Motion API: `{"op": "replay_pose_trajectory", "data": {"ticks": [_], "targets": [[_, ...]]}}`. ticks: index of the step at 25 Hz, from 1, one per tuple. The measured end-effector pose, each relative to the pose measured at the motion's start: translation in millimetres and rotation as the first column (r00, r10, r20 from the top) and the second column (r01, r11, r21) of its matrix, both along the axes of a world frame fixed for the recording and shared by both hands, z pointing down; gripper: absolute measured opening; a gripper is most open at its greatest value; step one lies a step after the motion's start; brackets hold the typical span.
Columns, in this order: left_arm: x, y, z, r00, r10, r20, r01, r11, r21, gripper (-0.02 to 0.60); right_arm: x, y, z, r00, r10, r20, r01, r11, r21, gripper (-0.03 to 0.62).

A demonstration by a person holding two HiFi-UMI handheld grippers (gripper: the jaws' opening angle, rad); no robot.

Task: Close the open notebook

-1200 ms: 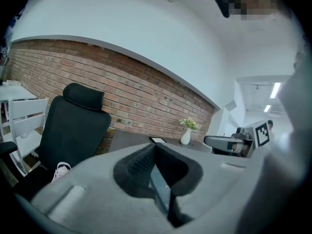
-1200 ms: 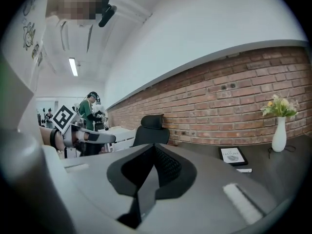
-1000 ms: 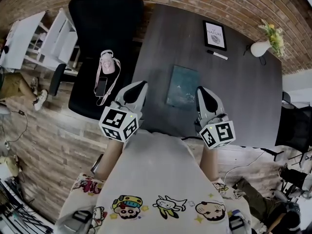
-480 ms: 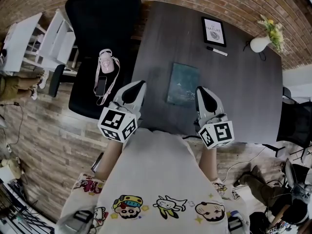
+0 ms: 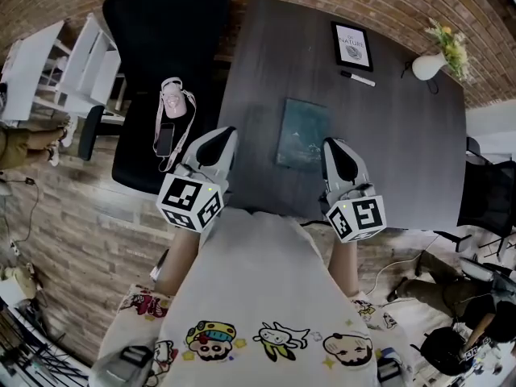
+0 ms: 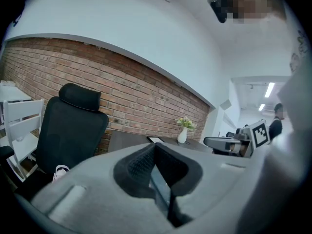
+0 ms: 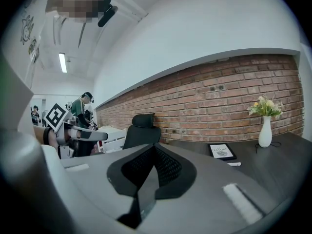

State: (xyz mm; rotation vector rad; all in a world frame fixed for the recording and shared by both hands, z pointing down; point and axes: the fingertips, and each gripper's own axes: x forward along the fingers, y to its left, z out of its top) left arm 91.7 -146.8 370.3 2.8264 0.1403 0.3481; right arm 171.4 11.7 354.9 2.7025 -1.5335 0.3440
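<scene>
Notebook (image 5: 302, 134), teal-covered, lying flat on the dark table (image 5: 403, 151), forward of the person and between the two grippers. Its long axis runs away from the person, roughly parallel to both grippers. It appears as a single rectangle with no spread pages visible, and whether it is already shut cannot be told from here.

The left gripper (image 5: 222, 138) is held over the table's near left edge, apart from the notebook's left side. The right gripper (image 5: 333, 150) sits just beside the notebook's near right corner and is judged the nearer hand for any reach. Both grippers have their jaws pressed together with nothing between them.

Only the head view shows the notebook. The two gripper views point almost level and look over it. They show the brick wall, the black office chair (image 5: 161, 71), the white vase (image 5: 427, 65) and the framed card (image 5: 352, 45) with a pen (image 5: 357, 78) beside it. Either gripper would need to dip and go forward to meet the cover.
</scene>
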Motion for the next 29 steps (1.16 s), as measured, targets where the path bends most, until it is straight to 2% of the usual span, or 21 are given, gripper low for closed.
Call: {"op": "replay_pose_trajectory", "data": {"ticks": [12,29], "targets": [[-2.9,3.5,0.2,1.000,0.012,0.001,-0.012,1.000,0.009,-0.002,-5.2,15.0,6.7,0.999,0.034,0.024,-0.034,0.999,-0.005,0.009],[-5.9,2.0,2.5,1.000,0.002,0.009,-0.002,1.000,-0.001,-0.002,-8.3,15.4,7.9,0.999,0.037,0.039,-0.037,0.999,-0.009,0.009]]}}
